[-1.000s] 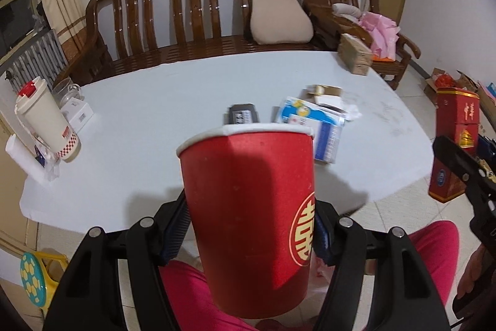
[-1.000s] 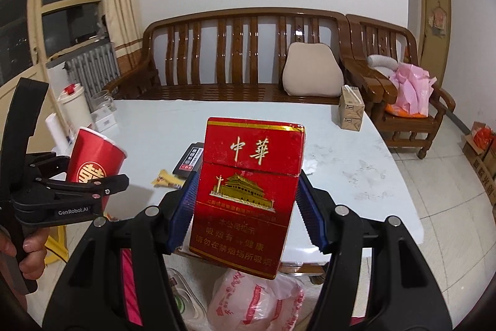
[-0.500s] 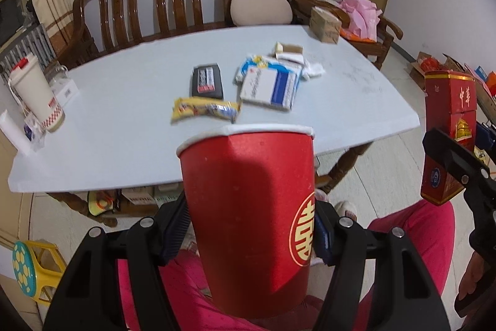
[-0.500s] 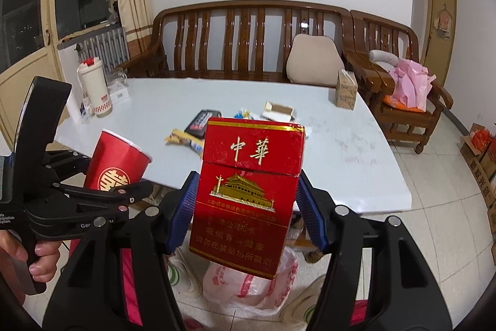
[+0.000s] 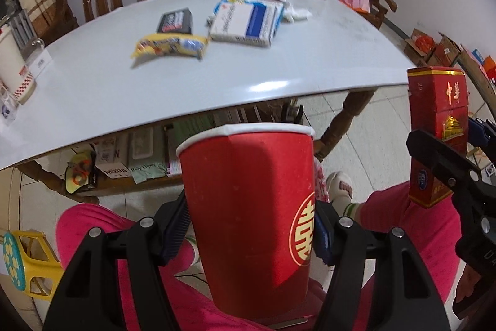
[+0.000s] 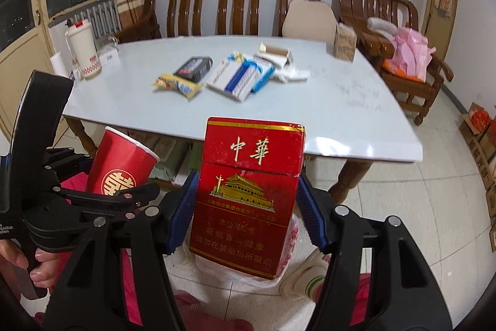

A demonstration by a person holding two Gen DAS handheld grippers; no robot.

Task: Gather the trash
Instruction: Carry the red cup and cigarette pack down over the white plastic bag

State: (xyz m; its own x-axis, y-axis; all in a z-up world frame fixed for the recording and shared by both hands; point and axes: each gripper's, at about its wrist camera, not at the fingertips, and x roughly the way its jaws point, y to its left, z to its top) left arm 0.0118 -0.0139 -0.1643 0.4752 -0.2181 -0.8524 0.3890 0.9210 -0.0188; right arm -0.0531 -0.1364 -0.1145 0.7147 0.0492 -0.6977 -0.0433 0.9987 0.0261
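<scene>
My left gripper (image 5: 251, 228) is shut on a red paper cup (image 5: 248, 207) with a gold emblem, held upright in front of the table edge; the cup also shows in the right wrist view (image 6: 119, 166). My right gripper (image 6: 246, 207) is shut on a red cigarette pack (image 6: 248, 194), also seen at the right of the left wrist view (image 5: 437, 132). On the grey table (image 6: 341, 120) lie a yellow snack wrapper (image 6: 175, 84), a black pack (image 6: 193, 69), a white-and-blue carton (image 6: 238, 76), an open small box (image 6: 274, 51) and crumpled tissue (image 6: 291, 73). A white plastic bag (image 6: 235, 275) sits below the pack.
A wooden bench (image 6: 235, 5) with a beige cushion (image 6: 310, 20) stands behind the table. A white thermos (image 6: 82, 48) and a brown box (image 6: 344, 45) sit on the table. Cardboard boxes (image 6: 483, 138) line the right wall. A yellow stool (image 5: 21, 262) is at the lower left. Clutter lies under the table.
Both grippers have pulled back from the table and tilted downward, still holding the cup and the pack. The table now sits farther ahead, and its underside shelf is visible.
</scene>
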